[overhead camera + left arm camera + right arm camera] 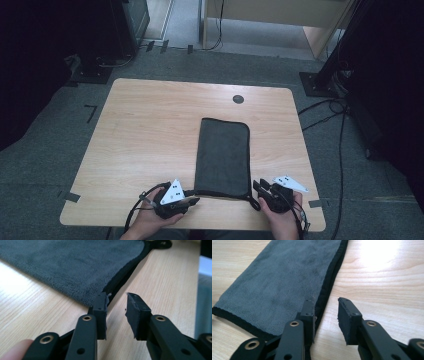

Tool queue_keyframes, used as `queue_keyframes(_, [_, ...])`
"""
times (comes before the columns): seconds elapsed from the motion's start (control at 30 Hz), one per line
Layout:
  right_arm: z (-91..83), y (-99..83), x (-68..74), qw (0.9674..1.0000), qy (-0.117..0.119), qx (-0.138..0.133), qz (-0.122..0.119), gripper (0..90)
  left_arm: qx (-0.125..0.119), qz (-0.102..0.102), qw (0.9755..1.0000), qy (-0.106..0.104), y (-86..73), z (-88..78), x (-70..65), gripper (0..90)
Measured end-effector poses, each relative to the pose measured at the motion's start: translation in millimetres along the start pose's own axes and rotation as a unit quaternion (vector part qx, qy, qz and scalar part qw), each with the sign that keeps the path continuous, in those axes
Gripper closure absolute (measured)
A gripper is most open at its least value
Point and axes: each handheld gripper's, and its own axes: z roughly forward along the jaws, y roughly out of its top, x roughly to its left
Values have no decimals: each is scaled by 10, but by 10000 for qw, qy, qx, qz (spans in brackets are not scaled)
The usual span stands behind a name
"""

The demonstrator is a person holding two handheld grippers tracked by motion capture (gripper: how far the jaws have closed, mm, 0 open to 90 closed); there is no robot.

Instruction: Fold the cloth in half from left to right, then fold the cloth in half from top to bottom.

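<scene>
1. Towel (222, 156) lies flat on the wooden table (145, 135), folded into a long dark grey strip whose near corners sit at the two grippers.
2. Left gripper (117, 302) stands with jaws spread; the towel's black-bound edge runs just past its left finger (100, 312), unpinched.
3. Right gripper (326, 307) is likewise parted, with the corner beside its left finger (308, 315) and bare wood between the pads.
4. To do this well, I'd judge each corner wants both layers caught squarely between the pads, both hands lifting evenly.
5. Plush nap, neat dark hem, no wrinkles showing.
</scene>
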Motion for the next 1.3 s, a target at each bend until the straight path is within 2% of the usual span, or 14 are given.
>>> queue_keyframes(0.1, [-34, 28, -19, 9999, 65, -99, -37, 653, -141, -194, 9995, -190, 6, -20, 62, 595])
queue_keyframes(0.2, [-59, 53, -15, 9996, 22, -189, -203, 618, -87, -206, 9997, 69, 24, 11, 56, 579])
queue_keyframes(0.27, [-54, 50, 0, 9996, -17, -168, -217, 587, 90, -73, 9995, 289, 43, 67, 11, 602])
queue_keyframes(0.43, [-33, 38, 31, 9995, 12, -120, -284, 576, 508, 177, 9963, 665, 59, 204, -59, 590])
queue_keyframes(0.53, [-26, 51, 34, 9995, 44, -125, -275, 577, 546, 67, 9956, 759, 85, 220, -48, 687])
queue_keyframes(0.6, [-16, 57, 32, 9995, 56, -111, -289, 577, 552, -37, 9961, 680, 87, 215, -23, 785])
queue_keyframes(0.67, [-9, 60, 31, 9995, 67, -102, -296, 577, 593, 17, 9963, 624, 90, 207, -25, 837])
queue_keyframes(0.77, [-13, 56, 28, 9994, 76, -98, -311, 577, 663, 111, 9961, 563, 91, 192, -58, 860])
queue_keyframes(0.97, [-32, 65, 29, 9992, 122, -36, -391, 588, 659, 33, 9974, 285, 42, 129, -130, 865])
queue_keyframes(1.1, [-21, 113, 49, 9988, 197, -86, -436, 579, 667, 342, 9971, 156, 0, 76, -213, 859])
queue_keyframes(1.13, [-5, 129, 53, 9987, 213, -79, -446, 575, 613, 461, 9969, 152, -10, 62, -222, 848])
queue_keyframes(1.2, [42, 158, 73, 9986, 240, -32, -473, 565, 499, 567, 9970, -166, -14, 32, -194, 775])
queue_keyframes(1.27, [89, 188, 114, 9980, 305, 7, -559, 550, 327, 490, 9977, -333, -10, -24, -148, 643])
queue_keyframes(1.3, [106, 210, 129, 9973, 325, -5, -658, 546, 213, 330, 9981, -478, -5, -56, -109, 584])
